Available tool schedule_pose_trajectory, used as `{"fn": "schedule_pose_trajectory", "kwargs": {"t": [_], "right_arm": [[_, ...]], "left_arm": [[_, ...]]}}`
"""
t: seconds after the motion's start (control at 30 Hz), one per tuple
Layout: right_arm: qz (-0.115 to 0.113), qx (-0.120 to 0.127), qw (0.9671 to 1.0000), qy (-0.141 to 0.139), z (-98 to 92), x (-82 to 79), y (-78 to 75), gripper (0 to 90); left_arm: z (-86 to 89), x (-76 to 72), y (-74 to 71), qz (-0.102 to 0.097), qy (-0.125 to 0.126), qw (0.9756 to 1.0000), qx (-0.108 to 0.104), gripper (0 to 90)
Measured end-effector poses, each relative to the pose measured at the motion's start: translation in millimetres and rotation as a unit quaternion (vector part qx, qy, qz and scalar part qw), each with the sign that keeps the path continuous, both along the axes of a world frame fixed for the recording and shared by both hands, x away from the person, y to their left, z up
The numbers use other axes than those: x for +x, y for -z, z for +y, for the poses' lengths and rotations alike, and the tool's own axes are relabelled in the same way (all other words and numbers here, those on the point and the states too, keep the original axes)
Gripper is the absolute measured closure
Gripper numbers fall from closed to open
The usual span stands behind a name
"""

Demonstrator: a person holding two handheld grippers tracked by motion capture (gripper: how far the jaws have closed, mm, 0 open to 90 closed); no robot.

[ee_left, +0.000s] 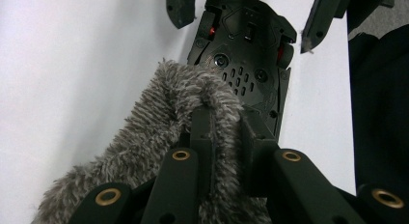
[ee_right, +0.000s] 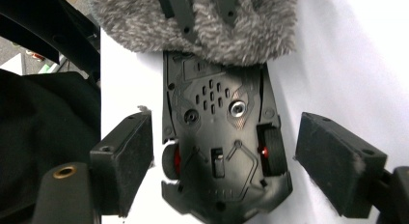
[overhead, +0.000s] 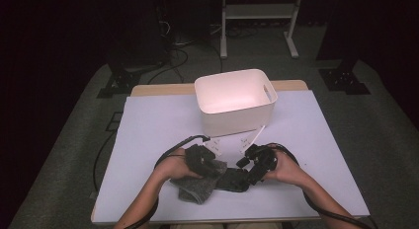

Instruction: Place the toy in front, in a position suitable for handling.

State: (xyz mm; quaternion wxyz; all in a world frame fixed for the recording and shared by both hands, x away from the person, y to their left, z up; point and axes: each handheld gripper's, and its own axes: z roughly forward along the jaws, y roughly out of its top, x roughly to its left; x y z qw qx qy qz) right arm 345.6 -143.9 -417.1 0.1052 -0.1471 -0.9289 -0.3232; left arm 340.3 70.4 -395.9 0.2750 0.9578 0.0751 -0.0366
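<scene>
- Here we are at the near edge of the worktop [overhead: 148, 125], both hands low and close together in front of the white tub [overhead: 234, 100].
- The left gripper [ee_left: 224, 122] has its fingers pressed together, pinching a fold of the fuzzy grey cloth [ee_left: 159, 118]; the fabric bunches up over the fingertips and drapes down past them.
- Under that cloth lies a black toy car [ee_right: 224, 142], flipped belly-up on the worktop, its chassis screws and its small wheels with red hubs facing the camera. The cloth covers one end of it.
- The right gripper [ee_right: 224, 161] has its fingers [ee_right: 125, 161] spread wide, one on each side of the car's body near the wheels, with a gap on both sides, so nothing is held there yet.
- My read: this is the wiping step, the left rubbing the cloth on the underside while the right sets up to brace the car.
- Next move, I'd say: the right fingers need to close squarely on the car's flanks, clear of the wheels, so it won't skid.
- Then the left can drag the cloth along the chassis without pushing the car away.
- The tub sits empty beyond, apart from both hands, likely the drop-off later.
</scene>
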Motion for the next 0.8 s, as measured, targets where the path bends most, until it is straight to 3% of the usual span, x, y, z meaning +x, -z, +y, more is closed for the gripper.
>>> {"fn": "schedule_pose_trajectory", "kwargs": {"t": [0.43,0.8], "right_arm": [[0.021,-0.017,0.9997,-0.001,15.3,8.2,13.8,21.7],[0.051,0.005,0.9987,0.001,16.2,5.9,24.1,28.2]], "left_arm": [[0.1,-1.0,-3.3,-0.002,0.005,1.0,0.001,78.7],[4.4,1.5,-15.9,-0.01,-0.005,0.9999,-0.003,78.6]]}}
